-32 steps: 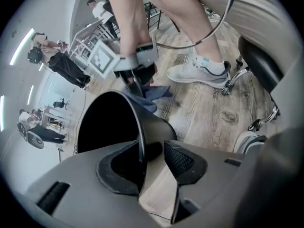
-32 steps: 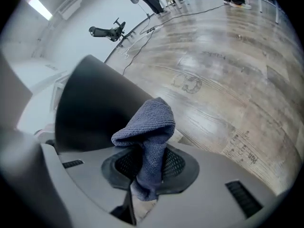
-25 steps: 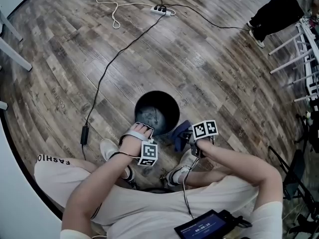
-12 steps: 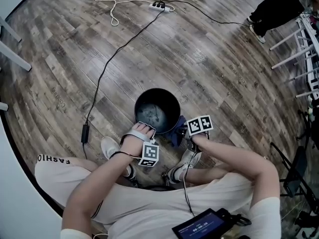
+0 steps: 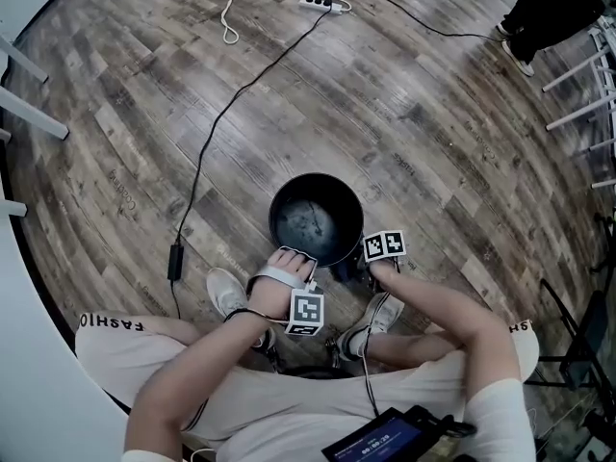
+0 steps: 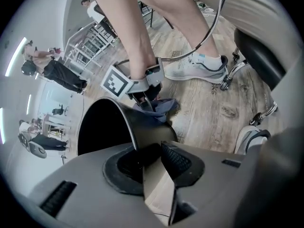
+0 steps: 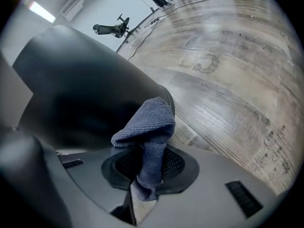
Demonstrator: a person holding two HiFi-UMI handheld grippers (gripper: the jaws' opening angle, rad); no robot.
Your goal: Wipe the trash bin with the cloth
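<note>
Wide floor (image 5: 433, 114) of grey-brown wood-look planks, printed lettering on some boards, glare across it in the right gripper view. Upright on it, directly in front of a seated person's knees: black round trash bin (image 5: 289, 205), mouth up, dull grey smears on its inner bottom. Held at the near rim by the left gripper (image 5: 298, 255), its jaws having just been closing and now pinching the bin wall, rim running in between them. Blue cloth (image 7: 147, 122) pinched in a bunched fold by the jaws of the right gripper (image 7: 149, 167), low on the bin's right side, against or just beside the outer wall; contact not certain. White sneakers (image 5: 226, 292) planted just beside the bin's near side, a chair castor (image 6: 227, 82) behind them. Black cable (image 5: 231, 104) trailing from beside the left foot up to a white power strip (image 5: 320, 3) at the far edge, a looped white cord (image 5: 226, 12) next to it. White furniture legs (image 5: 29, 114) at the left, a white rack (image 5: 587, 65) at the right, someone's dark trousers and shoe (image 5: 553, 12) in the far right corner. Pale wall curving along the near left.
</note>
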